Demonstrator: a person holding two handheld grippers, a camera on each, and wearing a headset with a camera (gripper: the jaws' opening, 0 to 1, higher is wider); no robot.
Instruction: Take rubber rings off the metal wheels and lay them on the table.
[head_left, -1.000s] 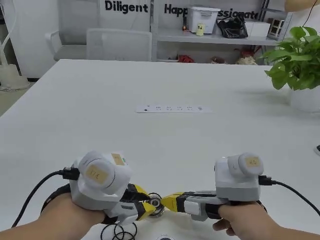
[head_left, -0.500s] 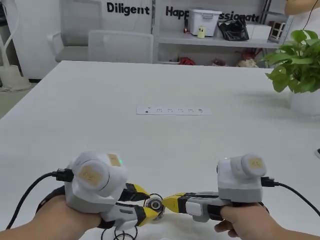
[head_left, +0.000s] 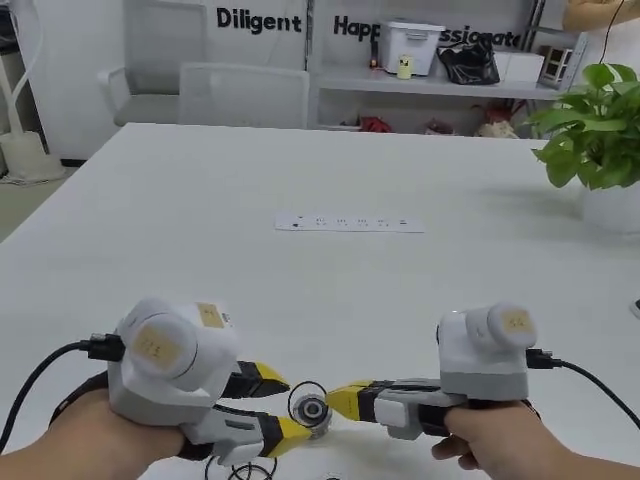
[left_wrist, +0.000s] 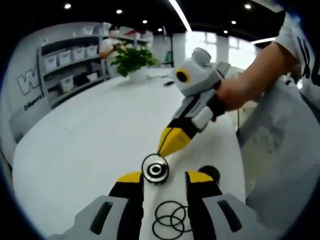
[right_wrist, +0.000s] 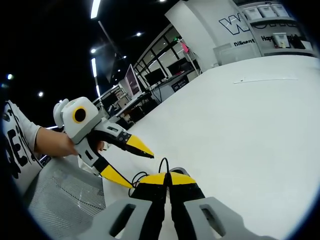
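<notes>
We've got the metal wheel (left_wrist: 155, 170) near the front edge of the table (head_left: 320, 290): small, silvery, dark at the hub, with a black rubber ring (left_wrist: 144, 170) looped at its rim. The left hand-held gripper (left_wrist: 165, 177) is spread wide, and the wheel sits just ahead of its yellow tips. The right hand-held gripper (right_wrist: 167, 178) is closed tight, its tips pinching that ring. Three loose rubber rings (left_wrist: 170, 220) lie overlapping on the table below.
</notes>
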